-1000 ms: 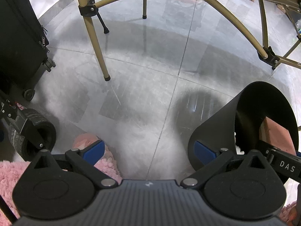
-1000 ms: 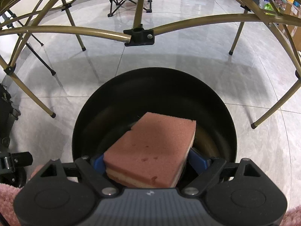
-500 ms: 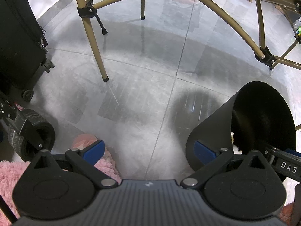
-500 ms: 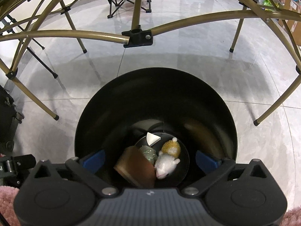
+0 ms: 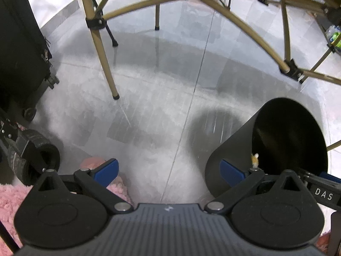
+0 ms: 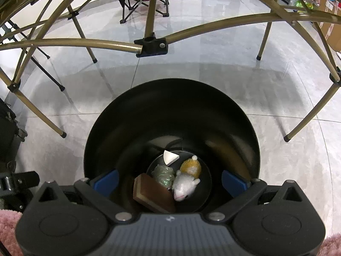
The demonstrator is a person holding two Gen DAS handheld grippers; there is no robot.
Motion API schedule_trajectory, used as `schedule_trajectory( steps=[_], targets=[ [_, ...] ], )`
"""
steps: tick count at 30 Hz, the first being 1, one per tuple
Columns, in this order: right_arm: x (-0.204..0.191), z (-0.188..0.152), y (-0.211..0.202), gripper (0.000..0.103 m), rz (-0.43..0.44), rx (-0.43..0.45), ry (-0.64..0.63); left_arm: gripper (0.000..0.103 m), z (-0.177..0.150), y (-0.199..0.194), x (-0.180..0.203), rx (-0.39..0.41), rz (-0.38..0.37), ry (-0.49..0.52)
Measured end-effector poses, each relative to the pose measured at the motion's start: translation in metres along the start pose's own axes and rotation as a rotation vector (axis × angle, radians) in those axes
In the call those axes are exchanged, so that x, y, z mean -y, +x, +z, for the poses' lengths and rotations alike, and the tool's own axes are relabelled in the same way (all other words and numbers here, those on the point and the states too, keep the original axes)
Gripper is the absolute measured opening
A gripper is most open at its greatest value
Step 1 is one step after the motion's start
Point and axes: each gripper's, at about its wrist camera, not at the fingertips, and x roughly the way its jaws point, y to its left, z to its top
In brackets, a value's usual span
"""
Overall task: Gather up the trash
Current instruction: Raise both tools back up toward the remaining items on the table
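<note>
We hold the right gripper (image 6: 169, 180) spread wide and empty over the black bin (image 6: 234, 115); the sponge (image 6: 152, 193) lies inside. Lift straight clear of the rim. Left gripper (image 5: 168, 169) is also apart, empty.

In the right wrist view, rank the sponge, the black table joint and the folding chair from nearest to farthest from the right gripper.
1. sponge, in the black bin below the open right gripper.
2. black table joint, beyond the bin, upper centre.
3. folding chair, far across the floor.
</note>
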Motion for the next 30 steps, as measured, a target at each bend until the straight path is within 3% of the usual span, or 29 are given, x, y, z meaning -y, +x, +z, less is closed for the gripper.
schedule_trajectory(
  steps=[7, 17, 30],
  targets=[
    [0.008, 0.001, -0.020, 0.103, 0.002, 0.067, 0.018, 0.103, 0.003, -0.019, 0.005, 0.067, -0.020, 0.006],
    [0.031, 0.001, -0.066, 0.103, 0.021, 0.220, 0.072, 0.103, 0.009, -0.067, 0.011, 0.242, -0.060, 0.012],
    [0.037, 0.001, -0.148, 0.103, 0.027, 0.586, 0.003, 0.103, 0.021, -0.139, 0.038, 0.471, -0.121, 0.044]
  ],
)
